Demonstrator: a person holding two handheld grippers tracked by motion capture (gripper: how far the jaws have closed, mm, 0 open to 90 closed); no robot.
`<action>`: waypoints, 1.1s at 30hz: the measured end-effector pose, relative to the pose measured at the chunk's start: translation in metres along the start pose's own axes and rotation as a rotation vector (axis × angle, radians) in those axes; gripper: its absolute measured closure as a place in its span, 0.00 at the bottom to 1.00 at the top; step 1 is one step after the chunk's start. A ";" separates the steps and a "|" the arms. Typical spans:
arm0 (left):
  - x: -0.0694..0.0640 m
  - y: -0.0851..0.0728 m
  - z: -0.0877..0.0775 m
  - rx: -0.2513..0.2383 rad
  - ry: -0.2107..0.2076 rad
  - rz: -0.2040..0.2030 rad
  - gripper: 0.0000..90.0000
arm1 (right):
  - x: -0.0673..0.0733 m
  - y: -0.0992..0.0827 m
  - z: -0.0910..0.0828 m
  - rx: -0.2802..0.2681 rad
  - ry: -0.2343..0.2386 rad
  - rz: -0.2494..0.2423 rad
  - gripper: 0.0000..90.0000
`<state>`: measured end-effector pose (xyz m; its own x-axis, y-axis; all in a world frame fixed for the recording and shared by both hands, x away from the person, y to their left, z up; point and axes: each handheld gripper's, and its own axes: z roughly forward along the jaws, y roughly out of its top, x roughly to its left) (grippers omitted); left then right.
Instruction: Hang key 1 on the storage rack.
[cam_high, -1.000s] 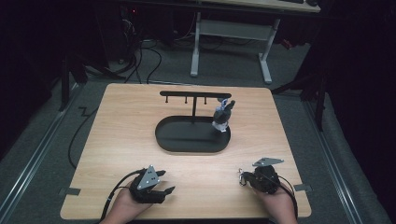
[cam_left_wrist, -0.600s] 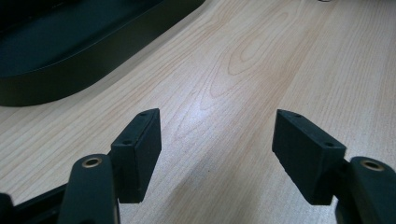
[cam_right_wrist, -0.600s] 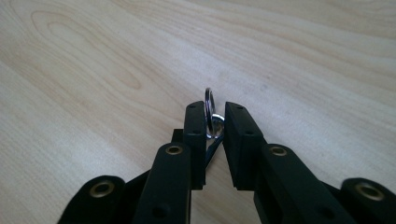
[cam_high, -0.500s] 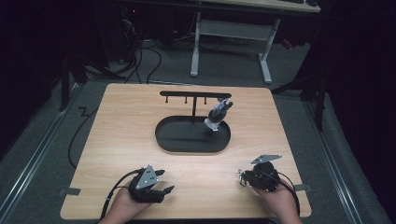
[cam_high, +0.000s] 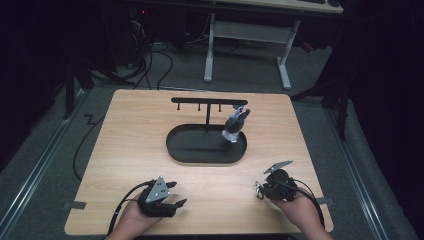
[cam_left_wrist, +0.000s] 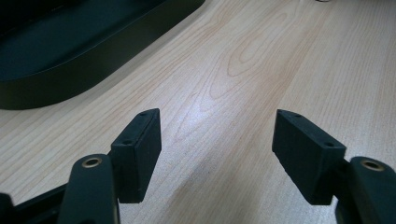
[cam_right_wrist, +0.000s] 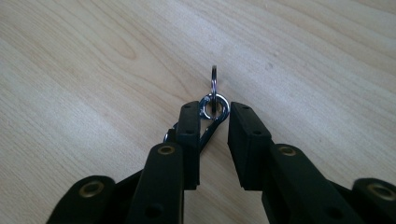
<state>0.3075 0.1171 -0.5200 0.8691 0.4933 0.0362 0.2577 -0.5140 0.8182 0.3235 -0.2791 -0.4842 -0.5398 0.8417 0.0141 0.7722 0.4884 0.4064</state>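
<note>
Right gripper (cam_right_wrist: 212, 119): fingers (cam_right_wrist: 189, 140) slightly parted, having just been opening. Between them sits a small silver metal key clip with split ring (cam_right_wrist: 212, 105); it leans on the left finger, with a gap to the right finger, so no pinch now. The clip rests on the bench at the near right, with the ring poking out past the fingertips. Judged a release, or a re-grip for a better hold on the ring.

Left gripper (cam_left_wrist: 217, 140): fingers (cam_left_wrist: 140, 149) spread wide, nothing between them, idle low over the bench at the near left, probably waiting.

Further out: pale wood-grain bench (cam_high: 125, 150) carries a black oval tray (cam_high: 200, 150) with a black T-shaped hook stand (cam_high: 207, 102) rising from it. A grey-and-white keychain figure (cam_high: 235, 124) hangs from the bar's right end, over the tray. The free hooks suggest the clip belongs there too.

Room: dark grey floor, loose cables, a white desk frame (cam_high: 247, 35) behind.
</note>
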 end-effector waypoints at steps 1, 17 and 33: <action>0.000 0.000 0.000 0.000 0.000 0.000 0.37 | 0.000 0.001 0.000 -0.001 0.001 0.002 0.85; 0.000 0.000 0.001 0.004 0.002 -0.002 0.37 | -0.003 0.002 0.004 -0.015 0.010 -0.020 0.99; 0.000 0.000 0.001 0.003 0.003 0.001 0.37 | -0.004 0.004 -0.025 -0.067 0.065 -0.005 0.99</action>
<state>0.3076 0.1161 -0.5207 0.8680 0.4950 0.0389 0.2582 -0.5168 0.8162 0.3202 -0.2865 -0.4599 -0.5658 0.8216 0.0701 0.7466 0.4744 0.4664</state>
